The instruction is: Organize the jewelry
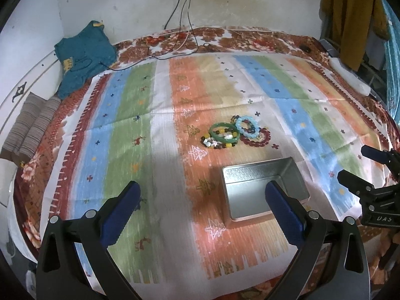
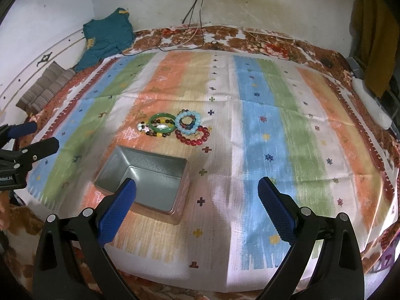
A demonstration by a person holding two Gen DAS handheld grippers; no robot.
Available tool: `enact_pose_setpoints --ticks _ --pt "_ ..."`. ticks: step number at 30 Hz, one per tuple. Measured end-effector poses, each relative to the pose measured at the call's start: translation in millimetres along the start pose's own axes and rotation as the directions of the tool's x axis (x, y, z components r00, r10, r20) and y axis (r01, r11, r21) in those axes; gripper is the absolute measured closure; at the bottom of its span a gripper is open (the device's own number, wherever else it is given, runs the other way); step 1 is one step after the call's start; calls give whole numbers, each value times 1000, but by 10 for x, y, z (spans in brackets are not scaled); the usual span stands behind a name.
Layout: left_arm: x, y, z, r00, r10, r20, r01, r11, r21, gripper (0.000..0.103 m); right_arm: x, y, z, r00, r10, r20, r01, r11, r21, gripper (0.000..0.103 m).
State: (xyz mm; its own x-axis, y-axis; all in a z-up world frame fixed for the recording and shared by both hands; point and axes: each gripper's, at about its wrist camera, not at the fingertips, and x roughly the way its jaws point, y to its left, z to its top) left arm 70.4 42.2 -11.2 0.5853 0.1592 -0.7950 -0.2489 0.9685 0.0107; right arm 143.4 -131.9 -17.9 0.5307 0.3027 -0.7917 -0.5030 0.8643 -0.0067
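Nothing has been picked up yet, so the task looks to be at its start: both grippers hang above the cloth (image 2: 262, 130) with jaws wide apart and nothing between them. The left gripper (image 1: 202, 195) has the tin (image 1: 265, 187) just ahead of its right finger; the right gripper (image 2: 197, 190) has the same tin (image 2: 145, 177) just ahead of its left finger. The tin is open, lidless and empty, its metal floor bare.

The bracelets (image 2: 175, 127) lie in a heap beyond the tin, farther out from both grippers, ahead and left of the right one and ahead and right of the left one (image 1: 235, 132). A green bangle (image 2: 162, 122), a pale blue bead ring (image 2: 188, 122) and a red bead ring (image 2: 192, 136) overlap, with mixed beads under the bangle.

The next move likely calls for one gripper to reach past the tin, drop over a single ring at the heap's edge and close on its rim. The red ring, nearest the right gripper, seems easiest; overlap may drag neighbours along
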Motion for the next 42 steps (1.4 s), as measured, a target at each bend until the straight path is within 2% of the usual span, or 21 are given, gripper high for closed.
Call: enact_pose_setpoints --ticks 24,35,42 --pt "644 8 392 994 61 -94 -60 998 17 6 530 -42 467 997 -8 -71 7 1000 -10 4" --pt "900 -2 558 991 51 -127 -47 998 35 6 778 -30 609 994 -6 -108 4 1000 -12 4" --pt "1173 94 629 984 47 -169 -44 999 22 6 1063 -75 687 987 -19 -159 19 1000 -1 4"
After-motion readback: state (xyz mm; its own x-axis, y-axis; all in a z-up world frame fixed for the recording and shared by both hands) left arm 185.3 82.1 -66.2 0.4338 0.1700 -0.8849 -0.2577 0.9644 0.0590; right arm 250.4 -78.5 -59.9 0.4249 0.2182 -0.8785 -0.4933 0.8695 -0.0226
